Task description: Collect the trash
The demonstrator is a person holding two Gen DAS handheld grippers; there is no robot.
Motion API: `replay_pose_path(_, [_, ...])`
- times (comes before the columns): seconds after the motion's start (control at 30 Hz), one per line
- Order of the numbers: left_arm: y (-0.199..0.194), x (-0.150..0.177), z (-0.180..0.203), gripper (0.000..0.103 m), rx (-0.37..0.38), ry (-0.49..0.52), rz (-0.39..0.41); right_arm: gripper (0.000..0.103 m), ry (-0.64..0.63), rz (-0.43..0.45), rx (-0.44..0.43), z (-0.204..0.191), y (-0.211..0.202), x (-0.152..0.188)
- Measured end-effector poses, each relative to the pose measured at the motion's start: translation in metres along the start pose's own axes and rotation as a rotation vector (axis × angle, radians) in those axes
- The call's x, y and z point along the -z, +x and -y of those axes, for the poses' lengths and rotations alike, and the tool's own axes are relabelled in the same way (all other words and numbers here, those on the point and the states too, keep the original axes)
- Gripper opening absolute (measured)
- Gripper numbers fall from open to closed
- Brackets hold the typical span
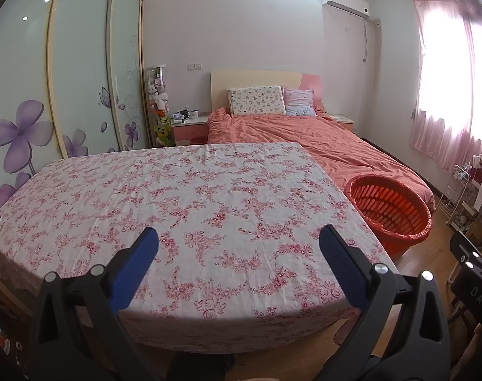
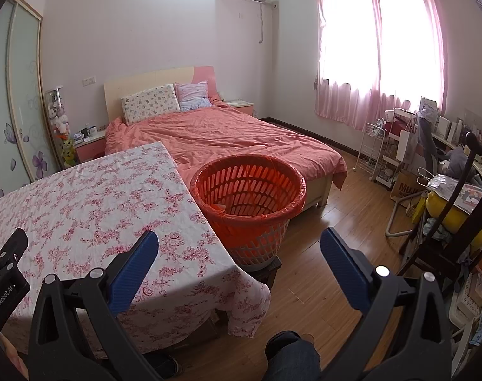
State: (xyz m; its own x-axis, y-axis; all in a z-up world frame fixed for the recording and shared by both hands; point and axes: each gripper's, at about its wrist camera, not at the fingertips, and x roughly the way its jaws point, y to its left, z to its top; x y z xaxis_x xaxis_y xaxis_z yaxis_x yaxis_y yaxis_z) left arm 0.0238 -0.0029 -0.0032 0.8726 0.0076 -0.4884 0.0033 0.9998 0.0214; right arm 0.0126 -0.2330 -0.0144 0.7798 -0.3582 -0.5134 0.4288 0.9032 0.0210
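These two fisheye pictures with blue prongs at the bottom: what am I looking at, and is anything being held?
A person holds a two-finger gripper in each hand, each with its own camera looking along the blue fingers. One picture is from the left gripper, above the table with the flowered cloth; no trash shows on it. The other is from the right gripper, facing the orange basket lined with a bag, beside the table and before the bed. Both grippers are open and hold nothing.
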Motion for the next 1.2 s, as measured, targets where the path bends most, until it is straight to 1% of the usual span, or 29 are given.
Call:
replay_pose_path(1.03, [0.0031,-0.0001,-0.0014,0.099,-0.003,-0.003,-0.008,0.101,0.001,-0.007,-0.001,0.0026,0.0023,-0.0031])
replay_pose_path(1.2, [0.0038,0.0002,-0.0009,0.099,-0.002,-0.002,-0.011,0.101,0.001,-0.011,0.0,0.0026,0.0053,0.0009])
